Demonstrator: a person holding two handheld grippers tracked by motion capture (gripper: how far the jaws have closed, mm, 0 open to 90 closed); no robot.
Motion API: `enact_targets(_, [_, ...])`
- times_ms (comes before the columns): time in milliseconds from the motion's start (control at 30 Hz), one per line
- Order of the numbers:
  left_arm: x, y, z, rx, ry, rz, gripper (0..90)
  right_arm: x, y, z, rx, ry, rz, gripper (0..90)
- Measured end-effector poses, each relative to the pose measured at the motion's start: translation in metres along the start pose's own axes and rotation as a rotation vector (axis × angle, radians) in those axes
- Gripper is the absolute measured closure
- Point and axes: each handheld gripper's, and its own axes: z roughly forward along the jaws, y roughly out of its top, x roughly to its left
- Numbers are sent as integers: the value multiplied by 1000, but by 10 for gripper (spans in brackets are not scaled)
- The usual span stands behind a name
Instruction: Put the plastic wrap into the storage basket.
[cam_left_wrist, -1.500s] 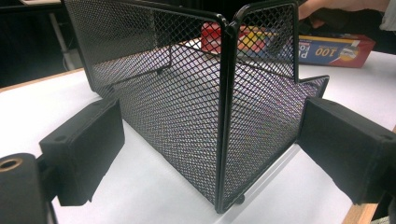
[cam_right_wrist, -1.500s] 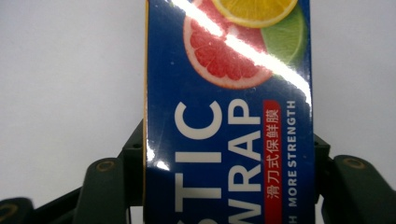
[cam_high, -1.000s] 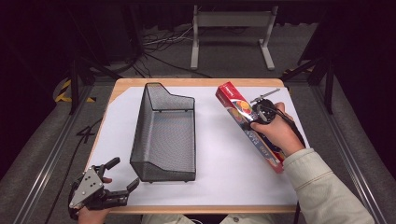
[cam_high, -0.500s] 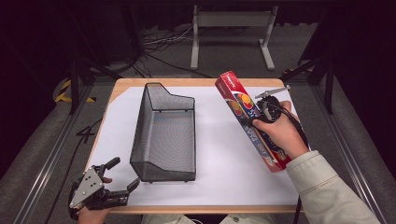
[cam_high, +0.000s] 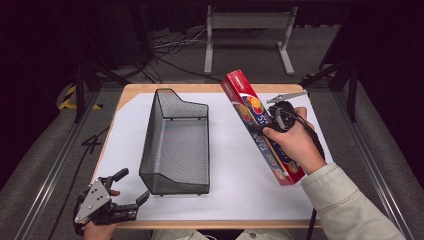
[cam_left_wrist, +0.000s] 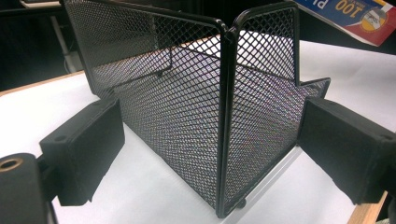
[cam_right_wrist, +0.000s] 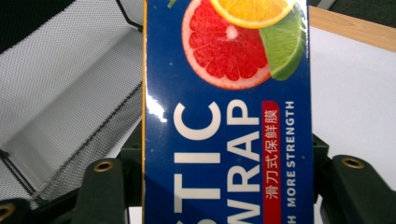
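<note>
Grippers: two. Left gripper (cam_high: 131, 192) at near table edge, jaws spread, empty, facing near corner of one mesh basket (cam_high: 176, 145). Right gripper (cam_high: 263, 128) pinching one plastic-wrap box (cam_high: 252, 111), tilted above white table (cam_high: 230, 165), right of basket.
</note>
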Motion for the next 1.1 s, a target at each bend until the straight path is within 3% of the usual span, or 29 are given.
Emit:
enact_targets(367, [1,0,0,-1,-2,5,85,43,21,14,10,50,11,404])
enact_targets(533, [1,0,2,-5,-5,2,84,59,28,22,20,29,17,404])
enact_targets(667, [2,0,2,-10,-9,3,84,69,35,28,33,28,29,404])
enact_targets(800, [2,0,3,-11,-10,3,85,80,41,34,39,23,11,404])
enact_targets(1100, [2,0,3,-16,-10,3,84,98,51,48,59,44,68,403])
